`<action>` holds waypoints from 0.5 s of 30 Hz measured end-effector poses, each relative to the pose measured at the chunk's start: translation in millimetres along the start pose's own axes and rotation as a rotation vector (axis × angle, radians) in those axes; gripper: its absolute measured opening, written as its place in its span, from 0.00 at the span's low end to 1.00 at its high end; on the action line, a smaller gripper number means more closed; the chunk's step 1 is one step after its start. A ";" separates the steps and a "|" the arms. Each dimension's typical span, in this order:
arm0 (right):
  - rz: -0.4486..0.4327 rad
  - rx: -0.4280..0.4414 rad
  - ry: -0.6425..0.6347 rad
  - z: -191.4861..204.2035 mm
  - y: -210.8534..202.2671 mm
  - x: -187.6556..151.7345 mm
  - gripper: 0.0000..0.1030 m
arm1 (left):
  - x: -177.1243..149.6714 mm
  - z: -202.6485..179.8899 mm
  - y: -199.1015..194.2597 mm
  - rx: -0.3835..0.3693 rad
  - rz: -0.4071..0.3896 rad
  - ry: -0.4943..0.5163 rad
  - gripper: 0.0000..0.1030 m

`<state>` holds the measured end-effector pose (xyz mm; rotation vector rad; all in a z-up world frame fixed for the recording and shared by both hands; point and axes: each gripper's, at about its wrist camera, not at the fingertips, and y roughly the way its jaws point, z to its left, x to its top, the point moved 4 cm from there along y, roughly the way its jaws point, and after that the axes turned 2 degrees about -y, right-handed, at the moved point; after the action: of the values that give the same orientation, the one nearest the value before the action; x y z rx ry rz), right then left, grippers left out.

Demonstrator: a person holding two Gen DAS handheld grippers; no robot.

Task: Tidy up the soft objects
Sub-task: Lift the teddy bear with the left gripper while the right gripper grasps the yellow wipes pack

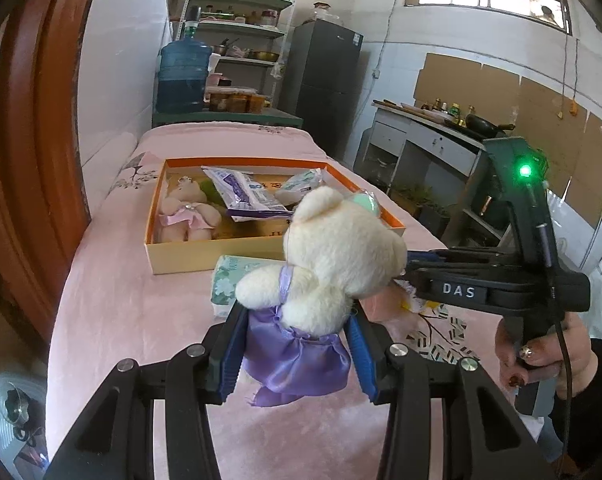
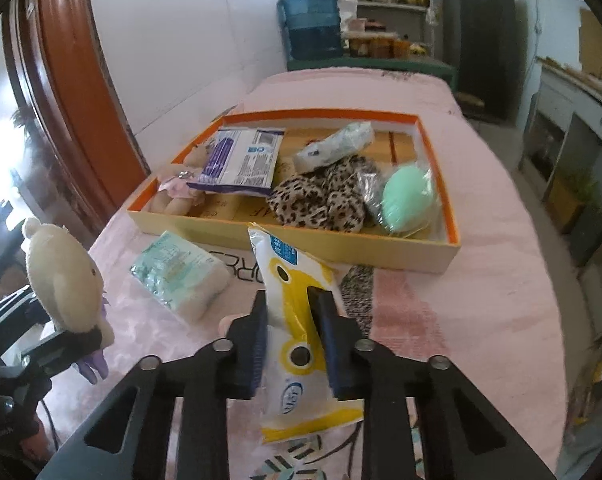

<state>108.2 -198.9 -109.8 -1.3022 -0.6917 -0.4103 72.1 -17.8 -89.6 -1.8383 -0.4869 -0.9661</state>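
My left gripper is shut on a white teddy bear in a purple dress, held above the pink bedspread. The right wrist view shows the same bear at the left. My right gripper is shut on a yellow and white packet, pinched between its blue pads just above the bedspread. Beyond both stands an orange-rimmed box holding a pink-dressed bear, a blue and white packet, a leopard-print cloth and a green sponge. A green-printed tissue pack lies in front of the box.
A brown wooden frame runs along the left of the bed. At its far end stand a blue water bottle, a shelf rack and a dark fridge. A kitchen counter is to the right. A person's hand holds the right gripper.
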 end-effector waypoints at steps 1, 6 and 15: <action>-0.003 0.001 0.003 -0.7 -1.6 0.1 0.21 | -0.1 0.4 -0.1 0.001 0.000 -0.003 0.46; -0.023 0.010 0.033 -7.8 -9.6 0.6 0.19 | -0.3 -0.2 -1.1 0.007 -0.005 -0.010 0.46; -0.073 0.024 0.037 -8.1 -28.9 3.0 0.15 | 3.6 0.0 -8.2 0.029 -0.034 -0.038 0.46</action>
<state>93.9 -213.3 -87.5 -1.2470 -0.7124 -0.4828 68.7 -14.4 -82.1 -1.8306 -0.5548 -0.9437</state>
